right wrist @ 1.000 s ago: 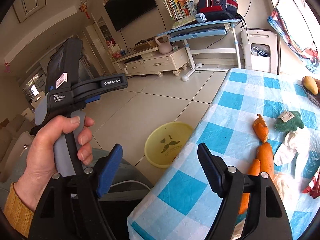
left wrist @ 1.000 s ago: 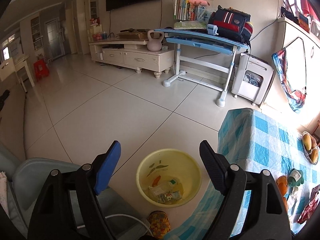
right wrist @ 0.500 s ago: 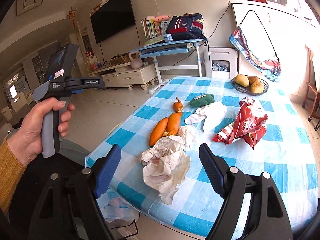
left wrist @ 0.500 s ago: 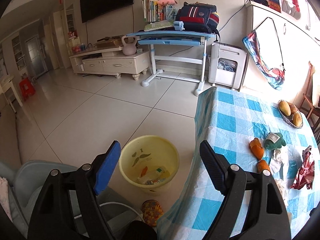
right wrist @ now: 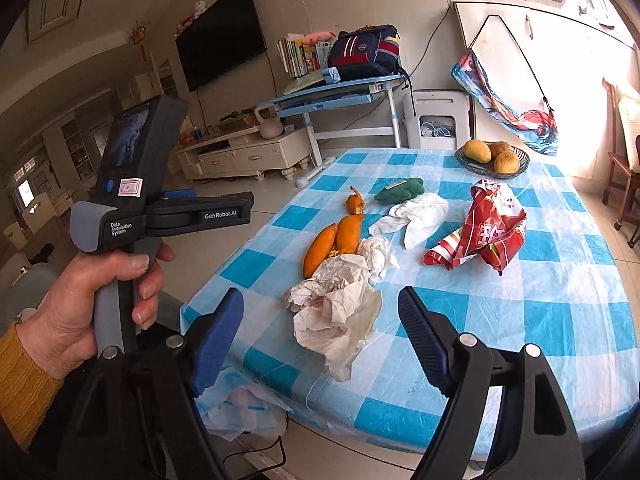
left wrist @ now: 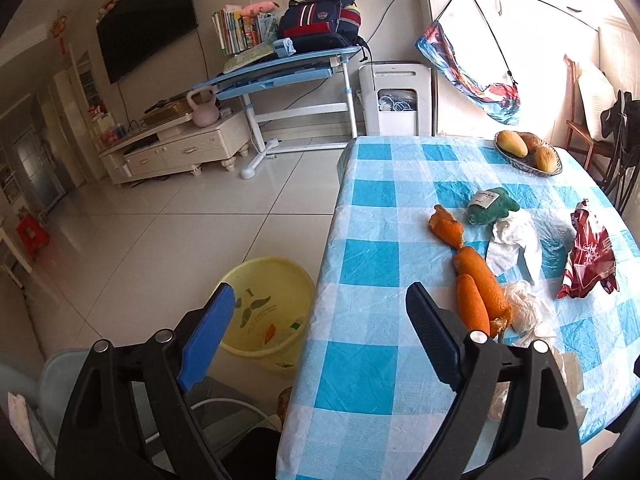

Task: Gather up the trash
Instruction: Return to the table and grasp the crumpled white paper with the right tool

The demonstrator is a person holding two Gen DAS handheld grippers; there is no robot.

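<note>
A big black TV (left wrist: 146, 16) hangs on the pale wall above a white cabinet (left wrist: 180, 152), beside a blue desk (left wrist: 280, 72) on the shiny tiled floor (left wrist: 140, 232).
</note>
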